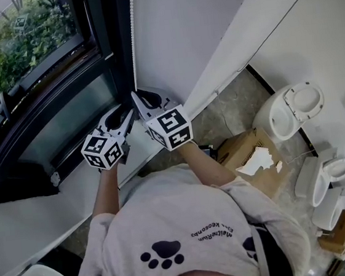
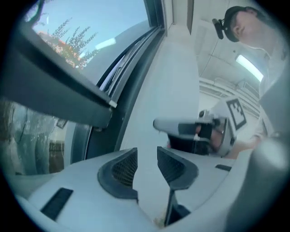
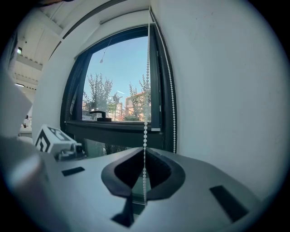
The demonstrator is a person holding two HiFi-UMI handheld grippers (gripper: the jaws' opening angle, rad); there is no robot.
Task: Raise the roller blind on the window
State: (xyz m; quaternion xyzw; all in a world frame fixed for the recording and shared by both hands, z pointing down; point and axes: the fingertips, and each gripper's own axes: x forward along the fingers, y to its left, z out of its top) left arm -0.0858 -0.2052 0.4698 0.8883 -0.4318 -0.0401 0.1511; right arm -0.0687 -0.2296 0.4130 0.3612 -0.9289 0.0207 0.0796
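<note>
Right hand-held gripper [image 3: 144,156] pinches the bead chain [image 3: 145,131] by window [image 3: 118,90].

Head view: overhead, steeply down onto window [image 1: 21,58] corner. Left gripper view: close along window edge, catching right gripper [image 2: 158,124]. Right gripper view: level, facing same window.

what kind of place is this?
Probably a room used for storage or mid fit-out: loose toilet bowls and a cardboard box on the floor, near a dark-framed window with a bead chain.
</note>
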